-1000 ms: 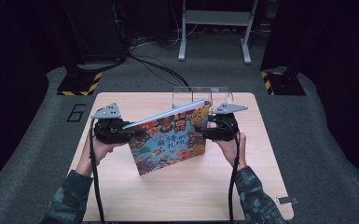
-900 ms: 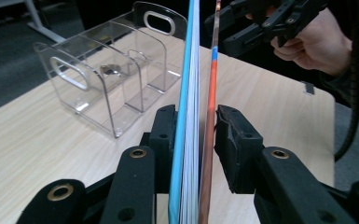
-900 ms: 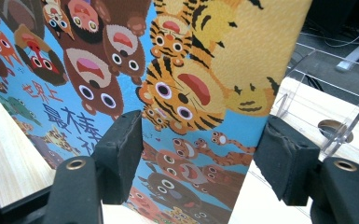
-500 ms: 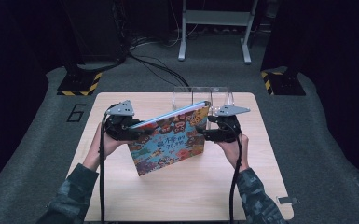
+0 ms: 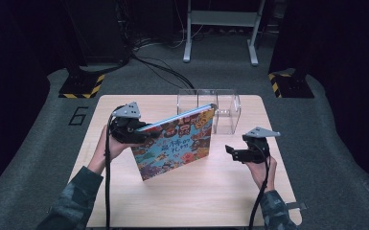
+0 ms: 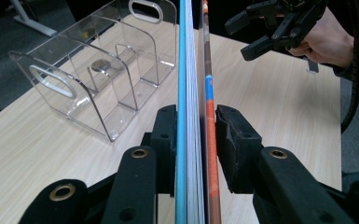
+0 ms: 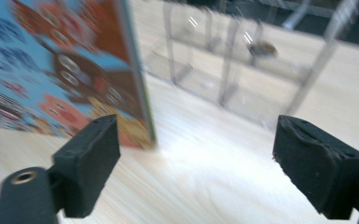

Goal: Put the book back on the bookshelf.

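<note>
Two grippers work over a wooden table (image 5: 182,201) in the high view. The left gripper (image 5: 141,136) clamps the left edge of a picture book (image 5: 177,146), which stands tilted with its lower corner near the tabletop and its top right corner just in front of a clear rack (image 5: 208,112) at the table's far side. The right gripper (image 5: 231,152) sits apart from the book, to its right, with its jaws spread wide and nothing between them; they have just been opening.

In the left gripper view, both black jaws press on the book (image 6: 193,93) seen edge-on, one pad on the blue cover, the other on the orange one. The rack (image 6: 98,79), with its dividers and oval handles, stands to the left on the table (image 6: 270,107). The right gripper (image 6: 251,35) hangs at the upper right in a hand (image 6: 328,39), its jaws parted.

In the right gripper view, blurred, the two pads stand far apart over bare table (image 7: 205,186). The book (image 7: 65,70) rises at the left beyond the left pad, and the rack (image 7: 242,60) lies farther off.
</note>
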A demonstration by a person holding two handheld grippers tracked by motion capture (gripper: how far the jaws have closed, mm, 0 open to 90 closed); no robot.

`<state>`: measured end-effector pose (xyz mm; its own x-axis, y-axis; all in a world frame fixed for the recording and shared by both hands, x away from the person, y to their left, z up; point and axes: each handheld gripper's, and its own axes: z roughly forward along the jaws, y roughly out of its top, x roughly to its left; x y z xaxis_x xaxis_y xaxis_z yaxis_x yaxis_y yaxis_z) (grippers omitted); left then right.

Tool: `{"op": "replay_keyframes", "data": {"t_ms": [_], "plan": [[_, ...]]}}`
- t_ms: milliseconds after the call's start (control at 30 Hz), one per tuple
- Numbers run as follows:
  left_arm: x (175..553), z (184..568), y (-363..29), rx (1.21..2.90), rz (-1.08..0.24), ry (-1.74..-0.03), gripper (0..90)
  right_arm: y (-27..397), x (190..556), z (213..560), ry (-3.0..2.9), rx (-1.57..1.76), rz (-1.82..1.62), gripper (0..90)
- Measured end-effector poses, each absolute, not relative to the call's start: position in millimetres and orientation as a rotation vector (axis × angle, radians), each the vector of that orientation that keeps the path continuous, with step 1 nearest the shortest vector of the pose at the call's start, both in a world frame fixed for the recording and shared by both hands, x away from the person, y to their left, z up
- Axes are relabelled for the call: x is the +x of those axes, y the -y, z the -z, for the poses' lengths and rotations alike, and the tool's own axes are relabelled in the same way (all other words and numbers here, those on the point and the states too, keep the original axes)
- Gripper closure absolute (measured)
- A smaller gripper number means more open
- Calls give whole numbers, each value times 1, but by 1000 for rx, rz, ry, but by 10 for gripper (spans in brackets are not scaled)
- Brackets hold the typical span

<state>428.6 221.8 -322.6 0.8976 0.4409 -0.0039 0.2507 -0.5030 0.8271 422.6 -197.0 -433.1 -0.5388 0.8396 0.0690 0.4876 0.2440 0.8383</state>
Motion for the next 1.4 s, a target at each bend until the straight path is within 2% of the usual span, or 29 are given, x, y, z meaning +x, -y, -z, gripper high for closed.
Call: {"op": "replay_keyframes", "data": {"t_ms": [233,433,667,1400], "plan": [[429,325,-219,2168,-275,-496,727,243,423,489,-2076,1441,-1053,44],[428,325,-218,2194,-259,-493,745,259,419,508,-2040,1503,-988,15],[426,324,-216,2200,-226,-472,790,273,422,526,-2033,1532,-939,20],[423,325,-216,2165,-215,-513,806,274,423,527,-2030,1530,-953,46]]}}
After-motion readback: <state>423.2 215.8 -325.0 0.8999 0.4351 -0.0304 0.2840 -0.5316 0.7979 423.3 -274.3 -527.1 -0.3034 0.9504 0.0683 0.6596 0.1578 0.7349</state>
